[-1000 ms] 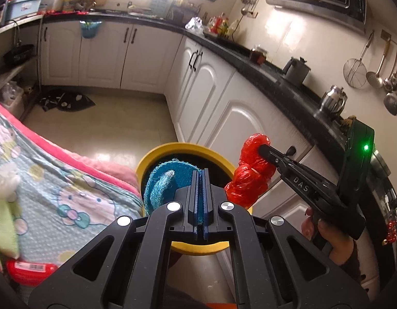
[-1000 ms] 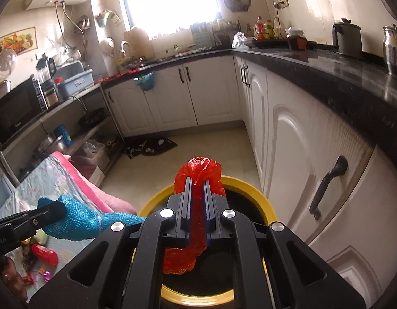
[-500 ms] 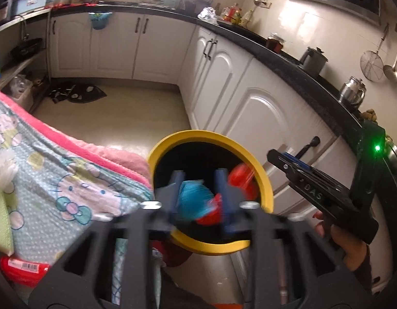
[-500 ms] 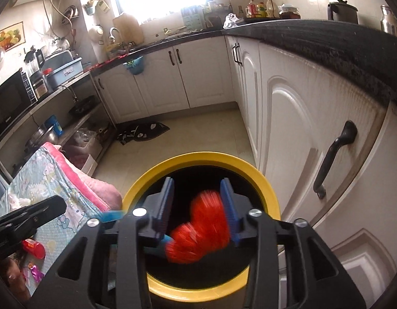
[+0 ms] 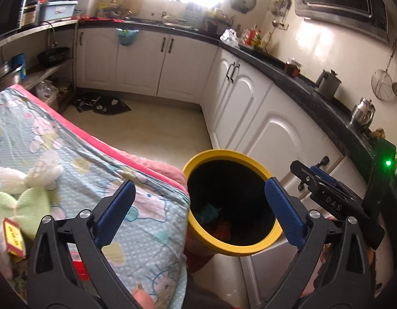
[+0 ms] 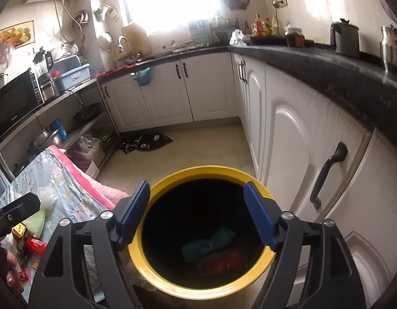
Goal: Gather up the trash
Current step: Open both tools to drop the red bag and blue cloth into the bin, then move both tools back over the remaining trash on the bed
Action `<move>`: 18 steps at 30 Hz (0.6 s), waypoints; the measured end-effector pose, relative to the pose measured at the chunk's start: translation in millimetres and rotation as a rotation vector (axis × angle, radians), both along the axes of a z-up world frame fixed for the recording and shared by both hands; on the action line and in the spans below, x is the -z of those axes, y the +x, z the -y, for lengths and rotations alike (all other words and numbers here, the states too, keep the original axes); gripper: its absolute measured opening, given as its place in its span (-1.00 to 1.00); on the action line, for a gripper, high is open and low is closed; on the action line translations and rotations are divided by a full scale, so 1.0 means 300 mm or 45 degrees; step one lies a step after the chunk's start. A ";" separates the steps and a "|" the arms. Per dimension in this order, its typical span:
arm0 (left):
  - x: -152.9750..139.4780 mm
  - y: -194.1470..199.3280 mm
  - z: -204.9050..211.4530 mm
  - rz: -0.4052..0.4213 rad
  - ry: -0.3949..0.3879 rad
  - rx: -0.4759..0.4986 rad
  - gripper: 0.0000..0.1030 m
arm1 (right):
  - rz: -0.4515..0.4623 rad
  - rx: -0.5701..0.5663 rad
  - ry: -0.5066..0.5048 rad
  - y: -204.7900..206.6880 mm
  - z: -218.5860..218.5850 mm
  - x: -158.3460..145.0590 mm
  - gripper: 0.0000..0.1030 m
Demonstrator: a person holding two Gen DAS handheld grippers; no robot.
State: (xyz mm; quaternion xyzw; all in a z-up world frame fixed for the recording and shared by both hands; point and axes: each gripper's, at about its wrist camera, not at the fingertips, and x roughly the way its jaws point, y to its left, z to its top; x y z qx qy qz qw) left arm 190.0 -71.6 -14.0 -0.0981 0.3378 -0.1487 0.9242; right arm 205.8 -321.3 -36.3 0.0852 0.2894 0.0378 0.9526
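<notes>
Above the yellow bin [image 6: 206, 287], both claws have just been opening and now stand released with nothing between their pads: the right claw [image 6: 197, 212] sits squarely over the mouth, the left claw [image 5: 197, 209] more to the side, half over the cloth-covered tabletop [image 5: 69, 154]. The blue wad [image 6: 208, 243] and red wad [image 6: 224, 261] lie at the bottom of the bin. To finish the drop well, I judge each claw should clear the rim before swinging back for more. Only the left view shows the yellow box [image 5: 14, 237] left on the tabletop; the right view looks deepest into the bin.
</notes>
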 end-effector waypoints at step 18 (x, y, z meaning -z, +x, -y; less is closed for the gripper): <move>-0.129 -0.161 -0.223 0.119 0.001 -0.194 0.79 | 0.136 -0.160 0.007 -0.111 -0.155 -0.139 0.64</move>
